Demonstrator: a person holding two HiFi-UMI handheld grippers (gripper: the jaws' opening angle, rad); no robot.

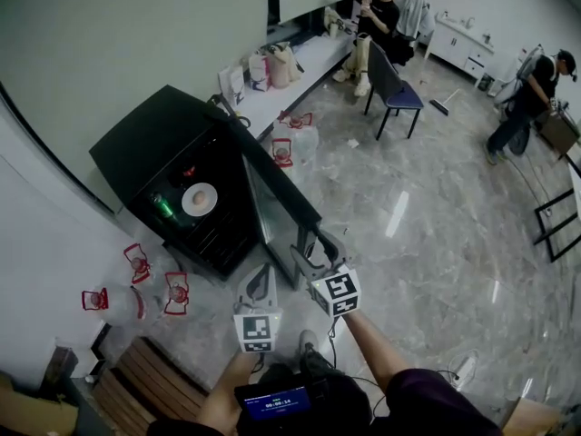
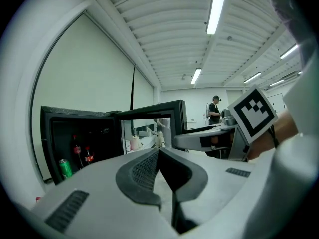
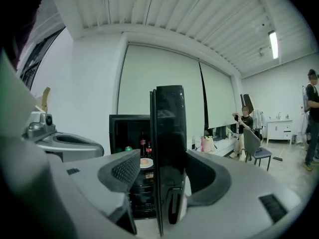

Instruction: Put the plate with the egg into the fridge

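Note:
The black fridge [image 1: 150,148] stands open on the floor. A white plate [image 1: 199,199] with an egg on it sits on a shelf inside, next to a green can [image 1: 163,208]; the same plate [image 3: 145,163] shows in the right gripper view. My right gripper [image 1: 315,251] is open, its jaws astride the free edge of the fridge door [image 1: 277,193]. In its own view the door [image 3: 169,133] stands between the fingers, with a gap at the left pad. My left gripper [image 1: 260,275] hangs shut and empty beside it, its fingertips [image 2: 158,152] pressed together.
Several clear water jugs with red handles [image 1: 136,284] lie on the floor left of the fridge, and more jugs [image 1: 295,139] sit behind it. Wooden slats [image 1: 154,384] are at my lower left. A bench with bags [image 1: 272,66], a seated person [image 1: 374,21], a blue chair [image 1: 399,89] and another person [image 1: 531,98] are farther off.

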